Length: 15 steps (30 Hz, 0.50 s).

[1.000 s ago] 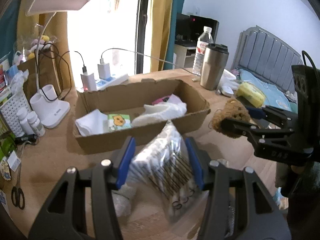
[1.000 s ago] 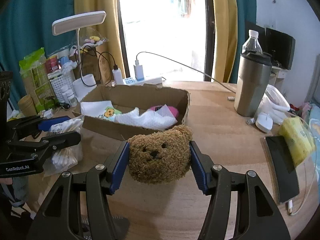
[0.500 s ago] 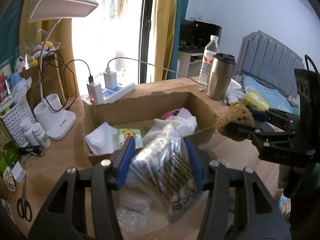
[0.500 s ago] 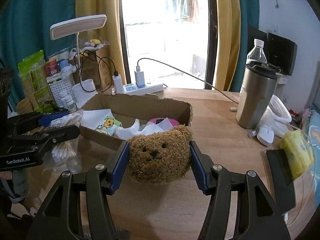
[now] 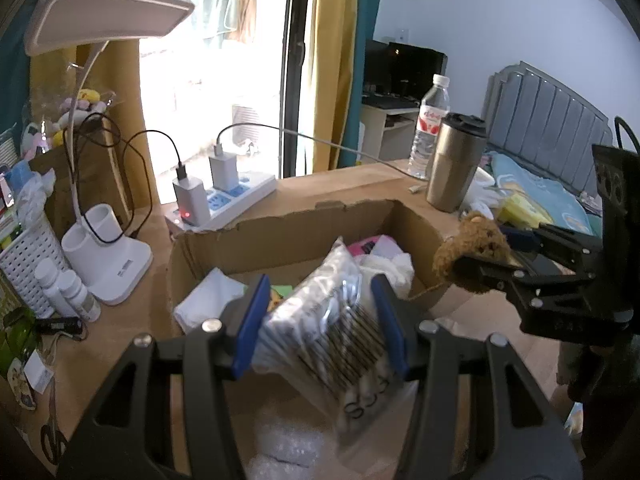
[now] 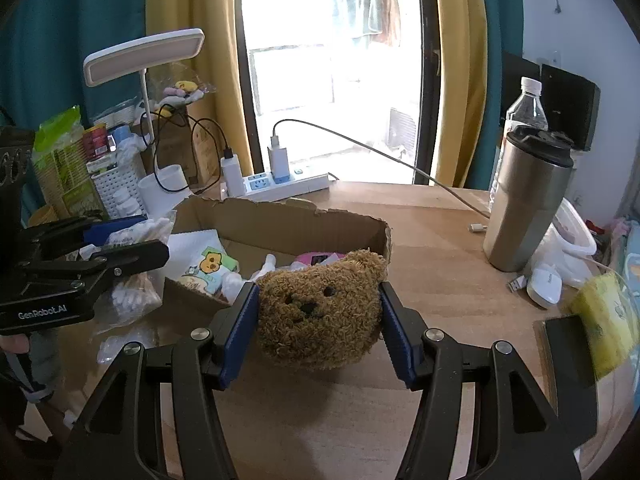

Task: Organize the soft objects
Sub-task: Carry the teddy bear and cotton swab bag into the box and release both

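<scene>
Now the left tongs (image 5: 324, 320) pinch a clear bag (image 5: 332, 320) of cotton swabs between their blue pads, holding it off the tabletop (image 6: 432, 248) at the near wall of the cardboard box (image 5: 296, 228). Dark stripes like a barcode and some print show on the bag, but the print is too blurred to read. The right tongs (image 6: 318, 324) are clamped on a brown plush bear head (image 6: 320, 308), its stitched face toward the camera, held just before the box's near right corner. In the right wrist view the side of the left tongs carries the white lettering "GenRobot.AI".

Inside the box lie a folded white cloth (image 5: 208, 300), a small pack (image 6: 210, 266) printed with yellow cartoon ducks, crumpled white tissue (image 5: 390, 264) and something pink (image 6: 316, 258). Behind the box sit a white power strip (image 6: 288, 184) with two chargers plugged in, and a white desk lamp (image 5: 100, 12) whose base bears a small label too fine to read. To the right stand a steel tumbler (image 6: 524, 204) and, behind it, a water bottle (image 5: 430, 128) with a red label, its writing illegible. A yellow pack (image 6: 604, 316) lies near the tabletop's right edge.
</scene>
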### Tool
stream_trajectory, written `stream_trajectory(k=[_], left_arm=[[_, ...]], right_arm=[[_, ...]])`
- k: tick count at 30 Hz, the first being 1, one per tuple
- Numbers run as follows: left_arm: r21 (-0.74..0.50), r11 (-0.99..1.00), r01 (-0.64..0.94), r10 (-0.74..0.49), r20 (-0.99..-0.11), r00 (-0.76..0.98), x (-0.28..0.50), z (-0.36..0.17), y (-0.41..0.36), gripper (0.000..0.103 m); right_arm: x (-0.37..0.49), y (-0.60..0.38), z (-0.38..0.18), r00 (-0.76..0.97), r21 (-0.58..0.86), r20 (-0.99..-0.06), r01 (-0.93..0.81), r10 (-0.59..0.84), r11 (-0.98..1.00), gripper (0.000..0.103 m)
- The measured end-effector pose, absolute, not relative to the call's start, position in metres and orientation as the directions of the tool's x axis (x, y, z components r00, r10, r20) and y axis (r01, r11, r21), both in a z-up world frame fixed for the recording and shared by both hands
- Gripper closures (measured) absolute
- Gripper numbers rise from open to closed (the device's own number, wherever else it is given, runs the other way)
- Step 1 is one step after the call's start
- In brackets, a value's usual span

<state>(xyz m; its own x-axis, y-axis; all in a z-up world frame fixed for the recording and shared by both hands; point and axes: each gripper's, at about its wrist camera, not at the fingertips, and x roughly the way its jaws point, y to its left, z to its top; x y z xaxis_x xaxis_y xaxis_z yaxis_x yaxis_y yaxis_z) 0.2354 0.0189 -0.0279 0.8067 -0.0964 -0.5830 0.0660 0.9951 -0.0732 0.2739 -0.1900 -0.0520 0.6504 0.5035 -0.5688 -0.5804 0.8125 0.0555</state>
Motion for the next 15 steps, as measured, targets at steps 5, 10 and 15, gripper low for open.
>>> stream_trajectory(k=[5,10,15], left_arm=[[-0.075,0.995,0.065,-0.097,-0.584,0.806,0.245,-0.029,0.02,0.05],[-0.078,0.995,0.058,-0.092,-0.585,0.805,0.257,-0.031,0.022,0.05],[-0.07,0.996,0.056,-0.086,-0.587,0.805,0.269,-0.032,0.022,0.05]], right_arm=[[0.284,-0.187,-0.055,0.642,0.062,-0.574,-0.584,0.508,0.809,0.041],[0.295,-0.184,-0.058,0.633,0.07,-0.577,-0.591,0.515,0.804,0.041],[0.304,-0.182,-0.06,0.629,0.08,-0.574,-0.594,0.524,0.8,0.041]])
